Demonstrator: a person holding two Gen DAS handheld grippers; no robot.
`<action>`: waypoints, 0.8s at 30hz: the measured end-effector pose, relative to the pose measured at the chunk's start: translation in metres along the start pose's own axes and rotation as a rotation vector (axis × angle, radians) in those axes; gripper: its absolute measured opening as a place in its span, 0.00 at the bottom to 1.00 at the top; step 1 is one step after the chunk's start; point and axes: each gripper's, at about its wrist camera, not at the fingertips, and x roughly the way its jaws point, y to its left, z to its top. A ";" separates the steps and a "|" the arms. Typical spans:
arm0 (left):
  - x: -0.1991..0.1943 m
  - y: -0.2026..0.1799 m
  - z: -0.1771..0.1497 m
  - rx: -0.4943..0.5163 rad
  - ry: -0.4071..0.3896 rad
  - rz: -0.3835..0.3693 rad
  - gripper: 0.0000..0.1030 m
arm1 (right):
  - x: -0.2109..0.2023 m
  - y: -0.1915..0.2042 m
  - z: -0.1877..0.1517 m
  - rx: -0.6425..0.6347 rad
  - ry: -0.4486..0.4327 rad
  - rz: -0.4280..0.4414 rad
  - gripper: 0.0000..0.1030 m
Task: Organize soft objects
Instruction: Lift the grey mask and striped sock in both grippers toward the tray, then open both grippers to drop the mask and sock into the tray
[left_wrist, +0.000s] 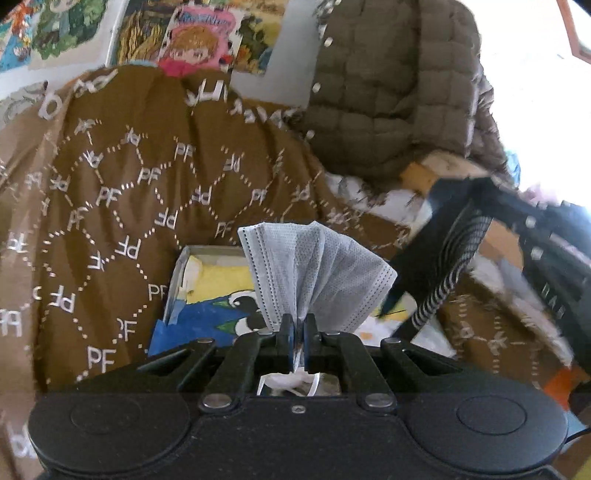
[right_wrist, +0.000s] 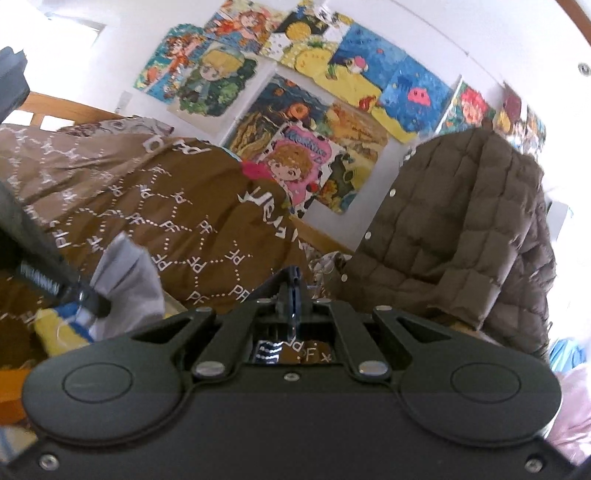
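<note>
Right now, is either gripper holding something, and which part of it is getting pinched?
The left gripper pinches a grey face mask by its bunched bottom edge. The right gripper is shut with nothing in it.

We note both tools are matte black plastic. The left gripper (left_wrist: 299, 328) has a wide body with two round raised discs, four angled linkage arms pinned by silver rivets, one small centre screw, and blue pads inside its narrow fingers. The right gripper (right_wrist: 291, 291) matches in build; we see extra silver screws near its lower corners, and a coiled spring on its side in the left wrist view.
</note>
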 end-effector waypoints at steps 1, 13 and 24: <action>0.011 0.004 0.000 0.001 0.014 0.004 0.04 | 0.014 0.000 -0.004 0.014 0.011 0.001 0.00; 0.091 0.023 -0.026 -0.021 0.104 -0.041 0.04 | 0.094 0.027 -0.092 0.023 0.248 0.061 0.00; 0.103 0.022 -0.027 -0.117 0.097 -0.036 0.19 | 0.104 0.012 -0.125 0.081 0.385 0.122 0.07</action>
